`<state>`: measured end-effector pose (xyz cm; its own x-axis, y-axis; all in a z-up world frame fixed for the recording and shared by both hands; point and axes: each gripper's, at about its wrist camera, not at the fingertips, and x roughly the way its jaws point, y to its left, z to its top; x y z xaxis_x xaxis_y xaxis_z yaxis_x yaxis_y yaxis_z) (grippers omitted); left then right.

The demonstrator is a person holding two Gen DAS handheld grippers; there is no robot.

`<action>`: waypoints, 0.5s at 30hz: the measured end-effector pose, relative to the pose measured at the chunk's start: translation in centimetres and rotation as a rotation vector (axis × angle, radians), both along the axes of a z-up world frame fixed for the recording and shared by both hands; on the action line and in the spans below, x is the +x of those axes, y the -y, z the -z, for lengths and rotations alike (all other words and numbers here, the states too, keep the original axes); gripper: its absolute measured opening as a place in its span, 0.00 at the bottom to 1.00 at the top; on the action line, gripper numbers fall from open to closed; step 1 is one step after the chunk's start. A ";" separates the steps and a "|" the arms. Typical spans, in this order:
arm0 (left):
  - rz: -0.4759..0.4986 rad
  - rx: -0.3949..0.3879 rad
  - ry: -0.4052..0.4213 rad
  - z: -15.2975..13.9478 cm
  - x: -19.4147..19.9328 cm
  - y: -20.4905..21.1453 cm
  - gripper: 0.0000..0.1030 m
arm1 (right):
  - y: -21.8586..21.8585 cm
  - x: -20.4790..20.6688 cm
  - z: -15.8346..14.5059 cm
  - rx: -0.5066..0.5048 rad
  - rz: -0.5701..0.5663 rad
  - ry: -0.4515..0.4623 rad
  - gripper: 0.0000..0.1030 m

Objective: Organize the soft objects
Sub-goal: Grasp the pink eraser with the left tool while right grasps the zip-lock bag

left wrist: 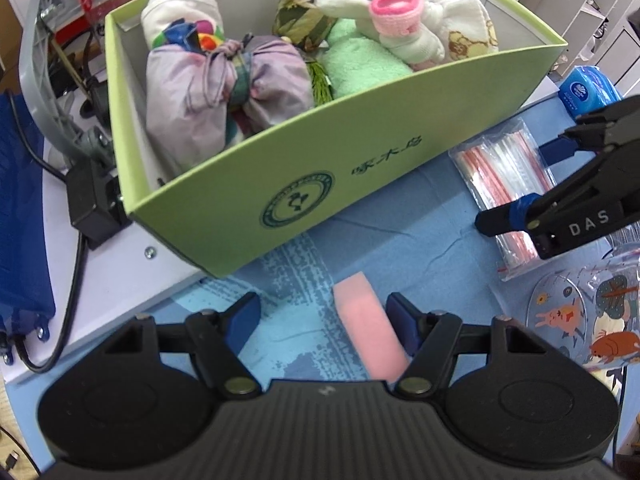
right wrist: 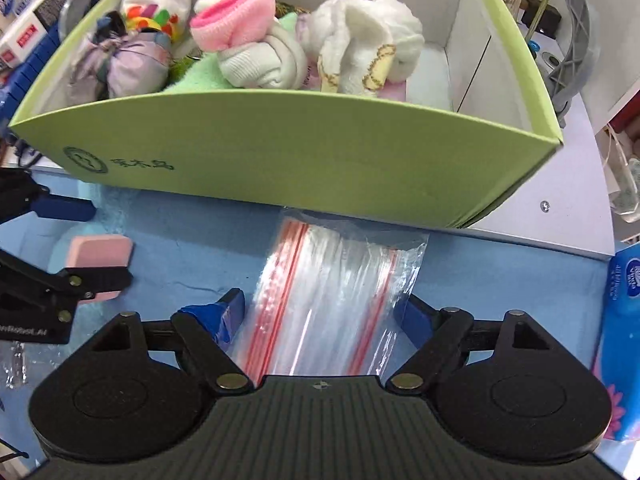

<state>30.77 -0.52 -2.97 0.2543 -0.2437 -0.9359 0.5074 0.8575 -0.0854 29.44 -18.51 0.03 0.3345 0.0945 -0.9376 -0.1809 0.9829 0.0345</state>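
Observation:
A pink sponge (left wrist: 364, 328) lies on the blue mat between the jaws of my left gripper (left wrist: 322, 314), close against the right-hand pad and apart from the other, so the gripper is open. In the right wrist view the sponge (right wrist: 100, 250) lies at the left. My right gripper (right wrist: 320, 312) stands open astride a clear packet of zip bags (right wrist: 332, 288) with red seal lines, also seen as the packet (left wrist: 500, 172) in the left wrist view. The green box (left wrist: 320, 152) behind holds a lilac bundle (left wrist: 224, 84), a green towel (left wrist: 360, 64), pink-and-white socks (left wrist: 396, 20) and a white towel (left wrist: 468, 28).
A blue tissue pack (left wrist: 588, 88) lies at the far right, beside the box. A clear cup printed with cartoon animals (left wrist: 588, 316) stands near my left gripper's right side. A black adapter with its cable (left wrist: 92, 204) and a grey metal stand (left wrist: 36, 80) are left of the box.

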 end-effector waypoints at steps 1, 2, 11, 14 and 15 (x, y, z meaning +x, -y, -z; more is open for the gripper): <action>0.005 -0.005 0.009 0.0 -0.1 -0.2 0.66 | -0.3 0.0 0.1 -0.025 -0.018 -0.003 0.69; 0.009 -0.008 0.019 -0.1 -0.2 -0.3 0.64 | -0.6 -0.1 0.2 -0.043 -0.037 0.009 0.70; 0.019 -0.098 0.017 -1.3 -0.3 -1.8 0.21 | 1.9 -2.5 -0.3 0.029 -0.066 0.117 0.40; 0.006 -0.155 0.029 -3.0 -0.8 -2.7 0.18 | 4.4 -3.2 -1.0 0.151 -0.020 0.140 0.20; 0.003 -0.170 0.039 -3.7 -1.0 -3.1 0.18 | 4.9 -3.8 -1.0 0.164 -0.020 0.148 0.20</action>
